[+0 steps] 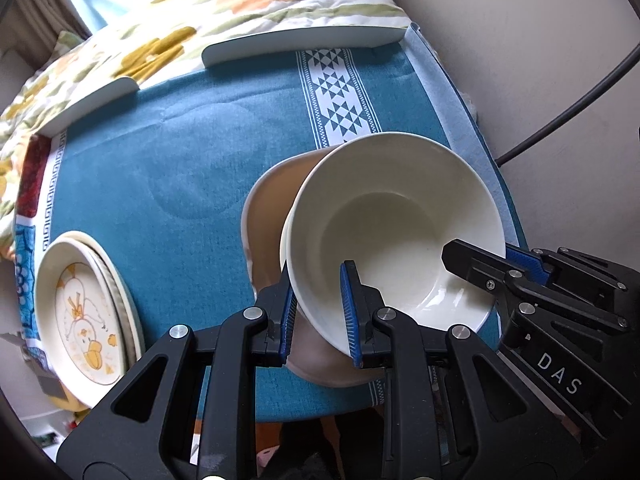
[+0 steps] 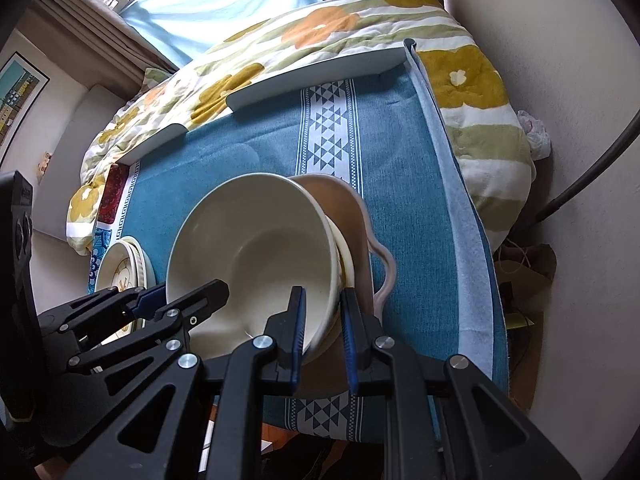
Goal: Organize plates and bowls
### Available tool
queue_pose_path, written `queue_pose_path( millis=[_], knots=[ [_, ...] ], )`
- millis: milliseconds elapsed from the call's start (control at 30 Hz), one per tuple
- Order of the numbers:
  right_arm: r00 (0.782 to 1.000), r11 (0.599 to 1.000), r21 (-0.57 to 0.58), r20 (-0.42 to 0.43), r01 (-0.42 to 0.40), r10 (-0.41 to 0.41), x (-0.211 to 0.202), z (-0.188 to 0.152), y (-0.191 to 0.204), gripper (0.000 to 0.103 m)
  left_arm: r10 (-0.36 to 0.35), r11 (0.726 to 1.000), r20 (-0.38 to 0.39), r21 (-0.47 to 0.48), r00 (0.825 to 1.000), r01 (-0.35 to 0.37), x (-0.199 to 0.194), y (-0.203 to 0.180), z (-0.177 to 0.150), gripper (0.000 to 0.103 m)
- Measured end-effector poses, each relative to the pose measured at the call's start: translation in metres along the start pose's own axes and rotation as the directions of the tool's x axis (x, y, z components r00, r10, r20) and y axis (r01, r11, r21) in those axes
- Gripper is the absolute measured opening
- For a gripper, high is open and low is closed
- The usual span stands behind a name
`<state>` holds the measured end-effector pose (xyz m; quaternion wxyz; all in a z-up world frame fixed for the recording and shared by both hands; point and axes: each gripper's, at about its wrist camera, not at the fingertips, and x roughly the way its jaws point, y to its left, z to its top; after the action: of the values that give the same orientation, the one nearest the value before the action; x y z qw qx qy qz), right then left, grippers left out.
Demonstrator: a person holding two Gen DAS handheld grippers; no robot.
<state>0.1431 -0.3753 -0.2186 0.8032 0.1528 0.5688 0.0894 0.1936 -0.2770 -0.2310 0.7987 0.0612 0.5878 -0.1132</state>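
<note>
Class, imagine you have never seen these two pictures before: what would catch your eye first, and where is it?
First, the cream bowl, tilted at the near right of the teal tablecloth and gripped on its rim from both sides by the left gripper and the right gripper. It sits nested in a pinkish-tan dish. Next, the duck-picture plate on a stack at the cloth's left edge.

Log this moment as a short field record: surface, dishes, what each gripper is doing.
surface: blue cloth with a white patterned band
held dish: cream bowl, tilted over a pink dish
left gripper: shut on the bowl's rim, one finger inside, one outside
right gripper: shut on the opposite rim
other dishes: stacked plates with a duck picture, at the cloth's left edge
behind: flowered quilt
</note>
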Motion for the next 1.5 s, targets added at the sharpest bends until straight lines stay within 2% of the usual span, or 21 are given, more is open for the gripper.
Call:
queue_pose_path(
  millis=[100, 233, 700, 967, 1100, 1267, 1300, 1333, 1367, 1400, 1467, 1500],
  knots=[
    [1.0, 1.0, 0.007, -0.009, 0.005, -0.005, 0.003, 0.002, -0.002, 0.016, 0.04, 0.999, 0.014, 0.033, 0.999, -0.041, -0.001, -0.006, 0.0, 0.019],
    [1.0, 1.0, -0.001, -0.014, 0.01, -0.01, 0.003, 0.003, -0.002, 0.016, 0.057, 0.998, 0.011, 0.036, 0.998, -0.058, 0.0, -0.006, 0.002, 0.019],
    [0.998, 0.997, -0.059, -0.016, 0.052, -0.053, 0.004, 0.002, 0.006, 0.016, 0.065, 0.998, 0.005, 0.023, 0.998, -0.065, 0.006, 0.0, 0.0, 0.019],
    [0.999, 0.999, -0.041, -0.015, 0.033, -0.034, 0.0, 0.002, 0.003, 0.016, 0.049, 0.999, 0.013, 0.012, 0.999, -0.05, 0.0, 0.004, -0.001, 0.019],
    [1.0, 0.999, -0.041, 0.008, 0.012, -0.012, -0.018, 0.006, 0.003, 0.016, 0.044, 0.999, 0.064, 0.005, 0.997, -0.044, -0.03, 0.012, 0.004, 0.019],
    [0.995, 0.995, -0.096, 0.093, -0.016, 0.025, -0.068, 0.012, 0.004, 0.016, 0.036, 0.999, 0.202, -0.013, 0.979, -0.034, -0.094, 0.037, 0.004, 0.019],
    [0.993, 0.993, -0.117, 0.11, -0.018, 0.031, -0.077, 0.012, 0.004, 0.016, 0.032, 0.999, 0.223, -0.011, 0.974, -0.031, -0.104, 0.042, 0.002, 0.023],
    [0.991, 0.99, -0.138, 0.125, -0.02, 0.037, -0.086, 0.011, 0.004, 0.017, 0.036, 0.999, 0.239, -0.008, 0.97, -0.035, -0.111, 0.045, -0.001, 0.044],
    [0.989, 0.988, -0.156, 0.14, -0.017, 0.039, -0.093, 0.01, 0.003, 0.029, 0.046, 0.999, 0.245, -0.002, 0.968, -0.047, -0.116, 0.047, -0.003, 0.064],
    [0.988, 0.985, -0.169, 0.15, -0.012, 0.037, -0.098, 0.008, 0.003, 0.062, 0.058, 0.998, 0.257, 0.005, 0.965, -0.062, -0.119, 0.049, -0.006, 0.101],
    [0.986, 0.981, -0.195, 0.167, 0.002, 0.031, -0.104, 0.003, 0.001, 0.103, 0.057, 0.997, 0.296, 0.032, 0.953, -0.07, -0.125, 0.05, -0.016, 0.102],
    [0.986, 0.977, -0.213, 0.164, 0.008, 0.028, -0.105, 0.001, -0.001, 0.103, 0.055, 0.996, 0.279, 0.051, 0.959, -0.071, -0.122, 0.049, -0.019, 0.102]
  ],
)
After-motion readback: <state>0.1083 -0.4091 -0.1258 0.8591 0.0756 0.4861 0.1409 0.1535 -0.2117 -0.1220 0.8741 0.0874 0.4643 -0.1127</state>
